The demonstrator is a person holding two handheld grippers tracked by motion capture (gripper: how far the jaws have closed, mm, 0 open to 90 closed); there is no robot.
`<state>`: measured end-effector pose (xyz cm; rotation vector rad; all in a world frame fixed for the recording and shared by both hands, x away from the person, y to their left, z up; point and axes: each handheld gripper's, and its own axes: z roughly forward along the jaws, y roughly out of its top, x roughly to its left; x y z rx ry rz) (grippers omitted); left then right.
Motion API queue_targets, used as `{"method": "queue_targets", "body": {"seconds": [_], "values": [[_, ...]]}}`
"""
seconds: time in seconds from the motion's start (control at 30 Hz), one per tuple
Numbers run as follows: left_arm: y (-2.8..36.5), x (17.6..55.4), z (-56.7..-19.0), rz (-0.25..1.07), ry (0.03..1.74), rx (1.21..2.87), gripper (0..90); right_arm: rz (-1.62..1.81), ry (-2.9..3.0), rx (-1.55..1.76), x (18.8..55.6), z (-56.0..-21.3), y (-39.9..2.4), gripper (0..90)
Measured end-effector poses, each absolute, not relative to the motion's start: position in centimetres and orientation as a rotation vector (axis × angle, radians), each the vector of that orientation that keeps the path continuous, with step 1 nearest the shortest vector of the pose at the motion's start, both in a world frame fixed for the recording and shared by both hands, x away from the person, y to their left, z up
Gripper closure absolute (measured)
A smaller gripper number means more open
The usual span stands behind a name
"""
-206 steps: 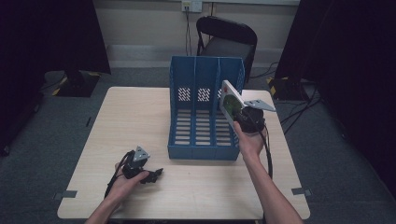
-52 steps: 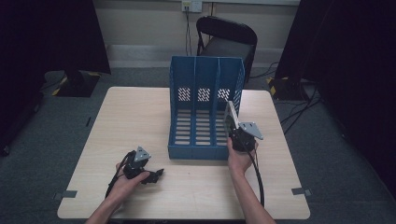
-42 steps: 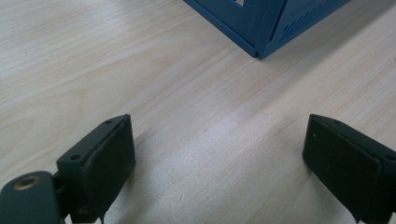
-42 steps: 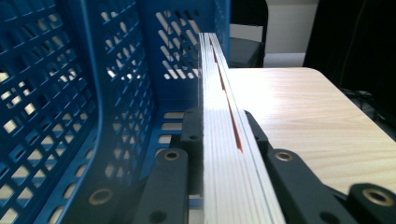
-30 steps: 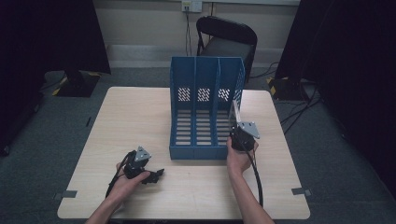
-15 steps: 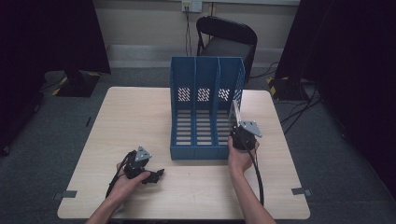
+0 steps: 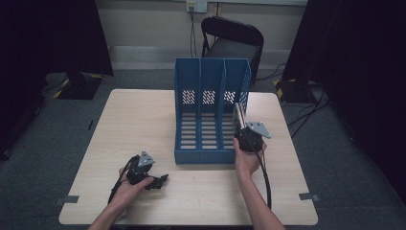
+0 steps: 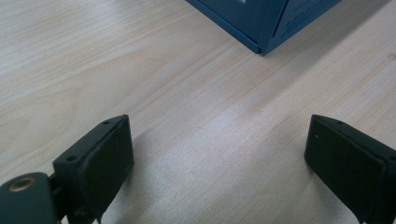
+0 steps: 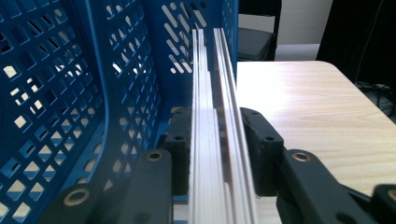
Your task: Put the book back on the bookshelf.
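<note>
Dim room, soft overhead light

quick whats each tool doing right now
left tool: open, holding nothing
right tool: jaws just been opening, white booklets between them, pads look touching

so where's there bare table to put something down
Bare wooden tabletop lies left of the blue plastic three-slot file rack, and along the near edge between both hands. Crowded at the rack's right slot, where the right tool flanks thin white booklets.

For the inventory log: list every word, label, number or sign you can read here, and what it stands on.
None can be read: the blue file rack, the white booklets between the right tongs, the table and the left tongs bear no legible print.
</note>
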<state>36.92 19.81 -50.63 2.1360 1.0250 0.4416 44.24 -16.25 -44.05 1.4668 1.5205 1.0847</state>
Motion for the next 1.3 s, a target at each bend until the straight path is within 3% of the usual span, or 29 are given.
{"method": "queue_targets", "body": {"seconds": [0.27, 0.63, 0.93, 1.3], "values": [[19.8, 36.9, -50.6, 0.440, 1.025, 2.136, 7.6, 1.103, 1.544, 1.466, 44.4, -44.1, -16.2, 62.4], [19.8, 36.9, -50.6, 0.440, 1.025, 2.135, 7.6, 1.139, 1.564, 1.486, 44.4, -44.0, -16.3, 50.9], [19.8, 36.9, -50.6, 0.440, 1.025, 2.135, 7.6, 1.183, 1.599, 1.460, 44.3, -43.2, -16.4, 36.4], [19.9, 36.9, -50.6, 0.438, 1.022, 2.137, 7.5, 1.240, 1.688, 1.425, 43.1, -41.5, -17.6, 29.0]]}}
